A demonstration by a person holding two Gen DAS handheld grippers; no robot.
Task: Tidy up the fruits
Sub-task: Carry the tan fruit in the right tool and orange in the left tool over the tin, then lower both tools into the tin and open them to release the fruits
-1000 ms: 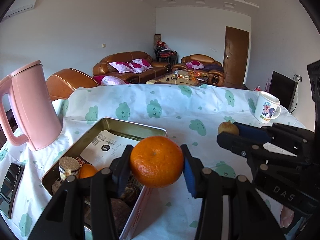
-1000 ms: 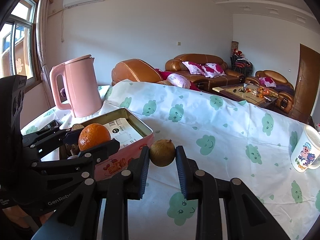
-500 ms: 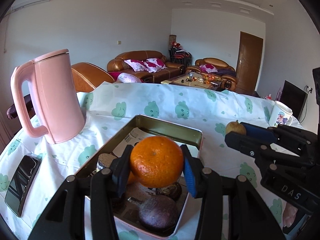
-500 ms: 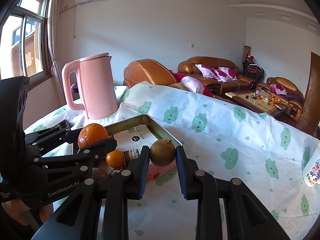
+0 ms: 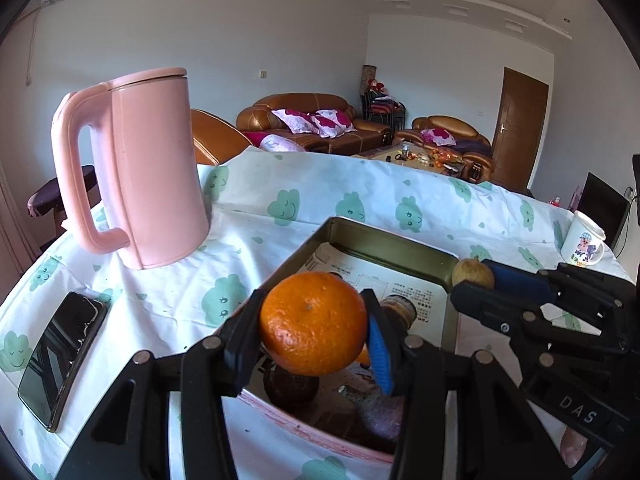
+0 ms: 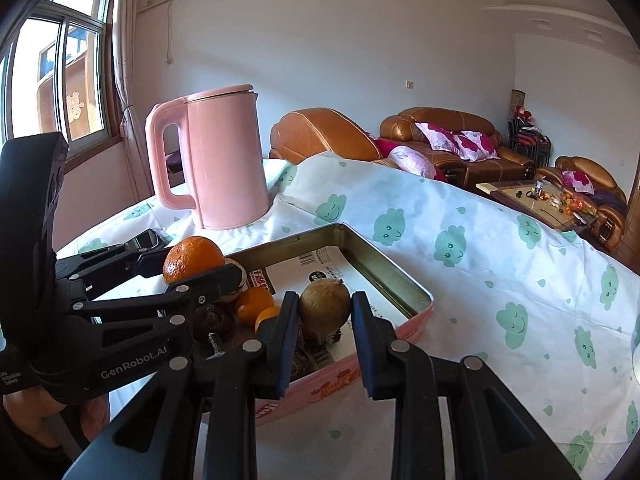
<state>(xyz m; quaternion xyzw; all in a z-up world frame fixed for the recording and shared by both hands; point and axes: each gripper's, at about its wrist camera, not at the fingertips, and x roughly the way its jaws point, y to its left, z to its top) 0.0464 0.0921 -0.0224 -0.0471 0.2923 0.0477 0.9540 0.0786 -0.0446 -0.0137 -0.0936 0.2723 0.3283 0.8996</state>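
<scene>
Orange mandarin [image 5: 314,322] is clamped in the left hand-held gripper [image 5: 312,332], hanging over the near end of the tin tray [image 5: 384,240]. Right hand-held gripper [image 6: 325,316] is clenched on a small brown round fruit [image 6: 325,306], also above the tray, closer to its right rim.

Step in hand, as I read it: both fruits are in transit to the tray, drop-off not yet done. Near end of the tray already holds dark fruits [image 6: 214,322] and small orange ones [image 6: 254,304]; the far half shows only a printed paper liner [image 5: 384,280].

Next move, my call: carry both a little further toward the far half, lower until each fruit is below the rim, then release. Round fruit will roll on the paper, so let go low.

Edges and room:
- Tray sits near the front edge of the surface [image 6: 480,240]; its near wall is right under the gripper fingers, so watch for a knock on descent.
- Pink kettle [image 5: 148,168] stands beyond the tray's left side, near the surface's left edge, apart from the tray.
- Phone [image 5: 60,360] lies at the left front edge, clear of the path.
- Mug [image 5: 584,240] is far off at the right edge.
- The two grippers are close side by side; staggered release looks safer.
</scene>
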